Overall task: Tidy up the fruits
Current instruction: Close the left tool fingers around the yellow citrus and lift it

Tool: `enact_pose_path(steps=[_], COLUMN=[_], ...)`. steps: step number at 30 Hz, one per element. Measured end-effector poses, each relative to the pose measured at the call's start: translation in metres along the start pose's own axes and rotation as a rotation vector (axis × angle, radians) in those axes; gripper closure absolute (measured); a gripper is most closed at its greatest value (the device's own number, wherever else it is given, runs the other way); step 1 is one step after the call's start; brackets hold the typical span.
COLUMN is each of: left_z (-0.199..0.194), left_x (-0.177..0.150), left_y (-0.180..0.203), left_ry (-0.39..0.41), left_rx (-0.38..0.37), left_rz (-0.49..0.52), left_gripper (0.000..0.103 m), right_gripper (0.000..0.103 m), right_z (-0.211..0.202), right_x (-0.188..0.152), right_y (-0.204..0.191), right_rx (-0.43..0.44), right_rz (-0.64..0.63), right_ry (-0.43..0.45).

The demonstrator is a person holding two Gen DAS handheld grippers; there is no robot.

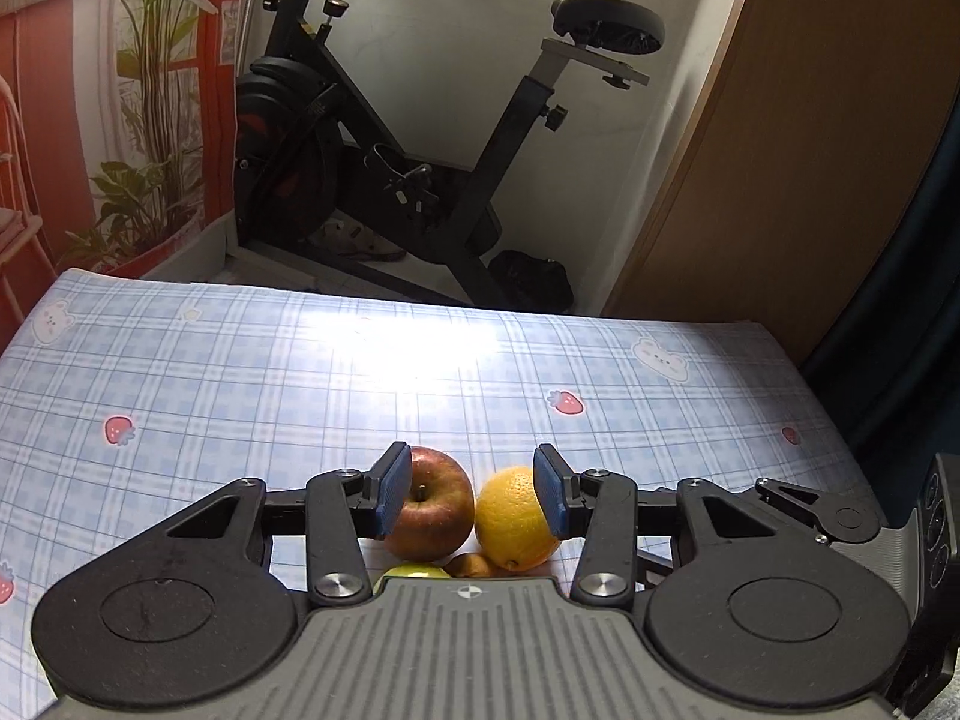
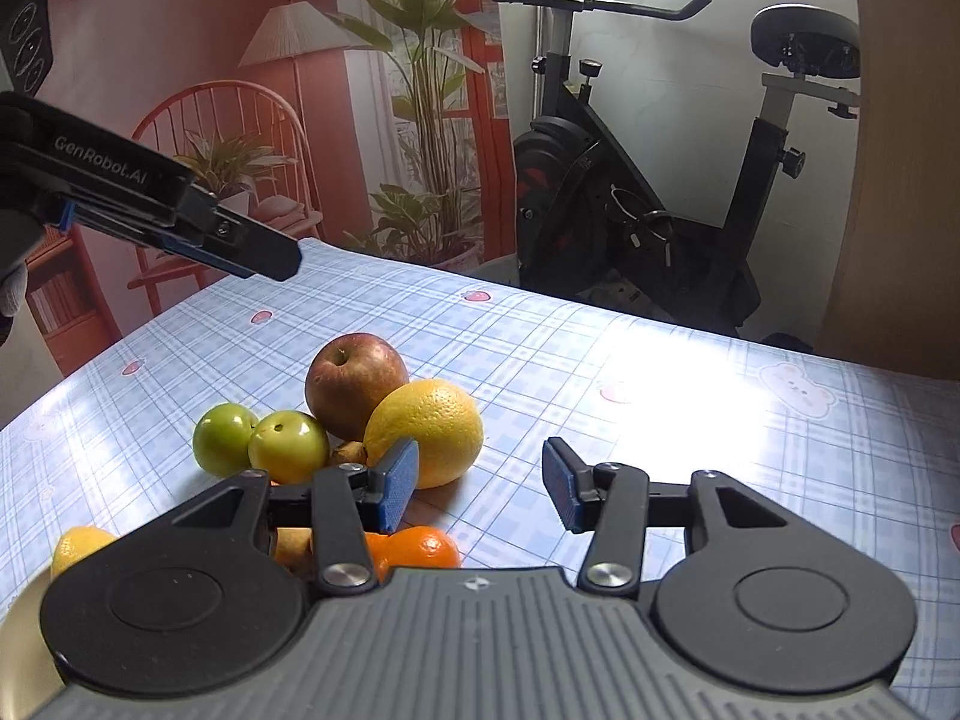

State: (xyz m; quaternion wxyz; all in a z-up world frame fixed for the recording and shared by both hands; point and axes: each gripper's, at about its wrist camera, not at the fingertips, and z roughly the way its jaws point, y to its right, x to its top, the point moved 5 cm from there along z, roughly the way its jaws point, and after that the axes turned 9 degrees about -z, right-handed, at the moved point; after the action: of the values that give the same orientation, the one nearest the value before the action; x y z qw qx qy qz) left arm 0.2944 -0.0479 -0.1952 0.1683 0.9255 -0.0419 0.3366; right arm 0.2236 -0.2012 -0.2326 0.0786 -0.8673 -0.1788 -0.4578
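A red apple point(image 2: 354, 381) and a yellow orange point(image 2: 429, 429) lie together on the checked tablecloth, with two green plums point(image 2: 288, 447) to their left, a small brown fruit point(image 2: 350, 453) between them, and an orange mandarin point(image 2: 417, 546) and a lemon point(image 2: 81, 543) nearer. My right gripper point(image 2: 480, 489) is open and empty, low over the table just right of the pile. My left gripper point(image 1: 474, 492) is open above the apple point(image 1: 435, 504) and orange point(image 1: 513, 519). In the right wrist view it point(image 2: 264, 255) hovers high at the left.
The table point(image 1: 240, 372) ends at a far edge point(image 1: 360, 294) with an exercise bike point(image 1: 420, 150) behind it. A wooden panel point(image 1: 780, 150) stands at the right. A pale rim point(image 2: 24, 648) shows at the lower left.
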Motion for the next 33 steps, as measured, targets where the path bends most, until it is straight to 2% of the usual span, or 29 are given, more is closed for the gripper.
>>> enact_pose_path(steps=[8, 17, 22, 28, 33], left_z=[0.053, 0.078, 0.082, 0.090, 0.091], left_x=[0.000, -0.005, -0.007, 0.001, -0.001], left_y=[0.011, 0.010, 0.007, 0.003, 0.007], left_ry=[-0.133, -0.284, -0.292, -0.313, -0.298], left_rx=[-0.024, -0.099, -0.096, -0.117, -0.118], left_rz=[0.058, 0.078, 0.084, 0.060, 0.085], left_gripper=[0.056, 0.056, 0.056, 0.056, 0.056], right_gripper=[0.053, 0.050, 0.048, 0.038, 0.038], right_z=[0.035, 0.046, 0.050, 0.057, 0.061], right_x=[-0.011, -0.013, -0.014, -0.009, -0.007], right_y=[-0.004, -0.002, 0.000, -0.001, -0.001], right_rx=[0.103, 0.142, 0.153, 0.170, 0.176], right_rz=[0.011, 0.032, 0.052, 0.053, 0.069], right_ry=[-0.047, -0.047, -0.039, -0.030, -0.017])
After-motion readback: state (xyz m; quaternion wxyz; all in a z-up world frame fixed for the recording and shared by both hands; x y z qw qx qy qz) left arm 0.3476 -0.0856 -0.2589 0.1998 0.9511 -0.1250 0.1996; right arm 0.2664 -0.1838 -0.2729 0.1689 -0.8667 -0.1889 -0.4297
